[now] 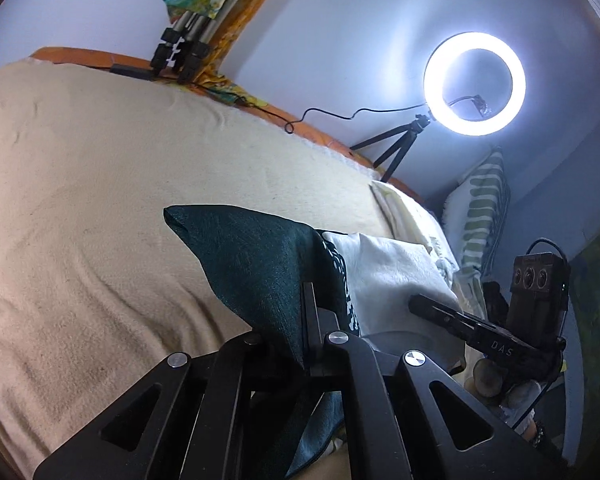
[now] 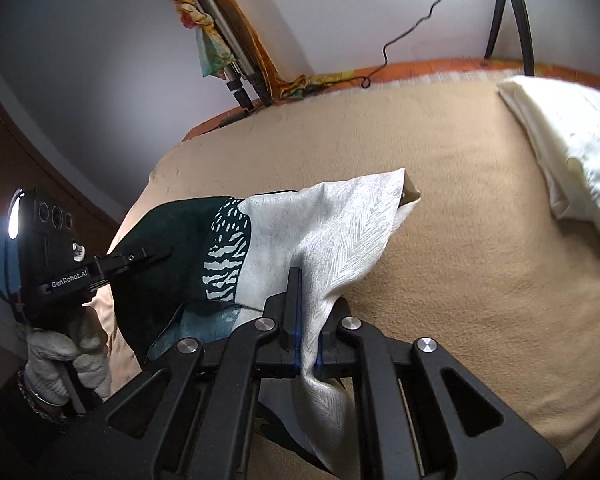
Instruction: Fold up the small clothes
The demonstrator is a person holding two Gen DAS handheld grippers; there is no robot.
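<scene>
A small dark-green and white cloth [image 2: 260, 240] is held up off the beige blanket [image 1: 100, 200], stretched between the 2 grippers. The left gripper [image 1: 300, 344] is clamped on the green end, a fold of fabric being pinched between its closed fingers; the right gripper [image 2: 306, 320] is clamped likewise on the white end, with cloth hanging below its jaws. In the right wrist view a gloved hand [image 2: 64, 356] is seen holding the left gripper. The step in hand is judged to be lifting the cloth so that it can be laid out or doubled over. For this to be done well, both grips should be kept firm, the held edge kept taut and level, and the hanging part allowed to fall straight. The cloth should then be lowered onto bare blanket, well apart from the cream stack [image 2: 572, 148] at the far right, so that no creases are trapped.
</scene>
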